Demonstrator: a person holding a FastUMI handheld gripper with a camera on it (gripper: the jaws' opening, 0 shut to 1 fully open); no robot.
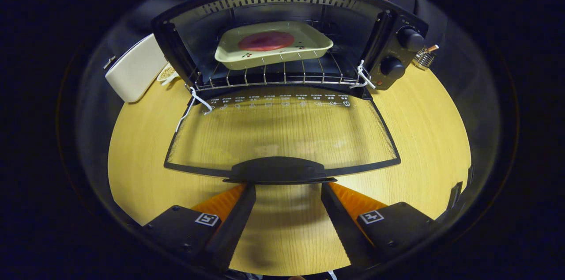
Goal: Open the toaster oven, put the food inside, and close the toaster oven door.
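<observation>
Gripper (288,187): its two fingers are standing spread apart, pinching nothing; the fingertips are sitting just short of the door handle, one to each side of its middle, and bare table is showing in the gap between them.
Table (423,138): light wood grain, carrying everything here; it is also showing through the glass of the lowered door.
Door handle (279,170): a dark curved bar on the free edge of the door, lying just ahead of the fingertips; whether they are touching it I cannot tell.
Toaster oven door (282,132): hanging fully open, lying flat out toward the gripper, glass pane with a dark frame and a row of small printed marks near the hinge.
Wire rack (273,76): sitting inside the toaster oven (176,46), just beyond the hinge line, and bearing the tray.
Tray (273,55): a pale shallow dish resting on the rack, slightly askew, well inside the cavity.
Food (266,40): a round reddish piece lying in the middle of the tray, so already in the oven.
Knobs (410,39): two dark dials on the panel beside the cavity.
Step in hand: opening and loading are looking done; closing the door is what is remaining.
Next move: I am judging that the fingers need to get under or around the handle and swing the door up on its hinge until it is meeting the oven front.
</observation>
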